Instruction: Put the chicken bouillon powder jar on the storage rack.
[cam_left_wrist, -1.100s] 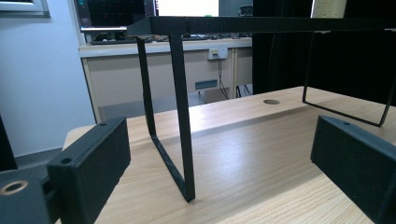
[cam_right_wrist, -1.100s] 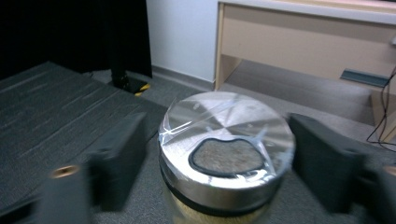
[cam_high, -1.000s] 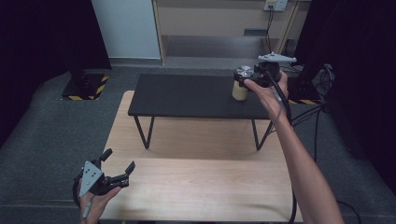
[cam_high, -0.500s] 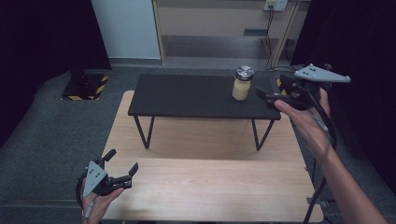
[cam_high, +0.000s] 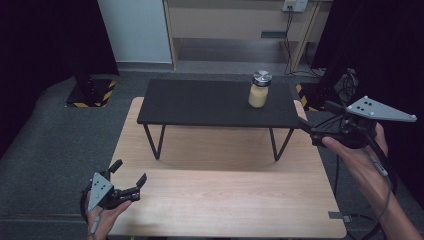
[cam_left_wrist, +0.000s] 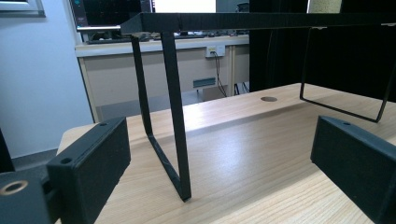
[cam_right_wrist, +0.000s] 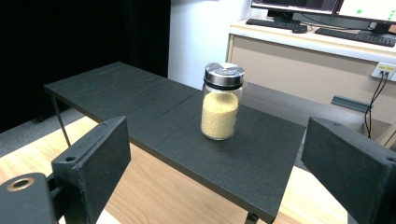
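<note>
Black shelf (cam_high: 200, 102), jar (cam_high: 259, 90) upright, lid up

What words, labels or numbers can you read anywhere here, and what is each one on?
No text is readable.
The glass jar with a metal lid on the black raised shelf: no label shows on the side in view.
The computer monitors at the back: lit, but their content is too small to read.

one jar (cam_high: 259, 90), one black shelf (cam_high: 200, 102), perhaps two grippers (cam_high: 125, 186)
</note>
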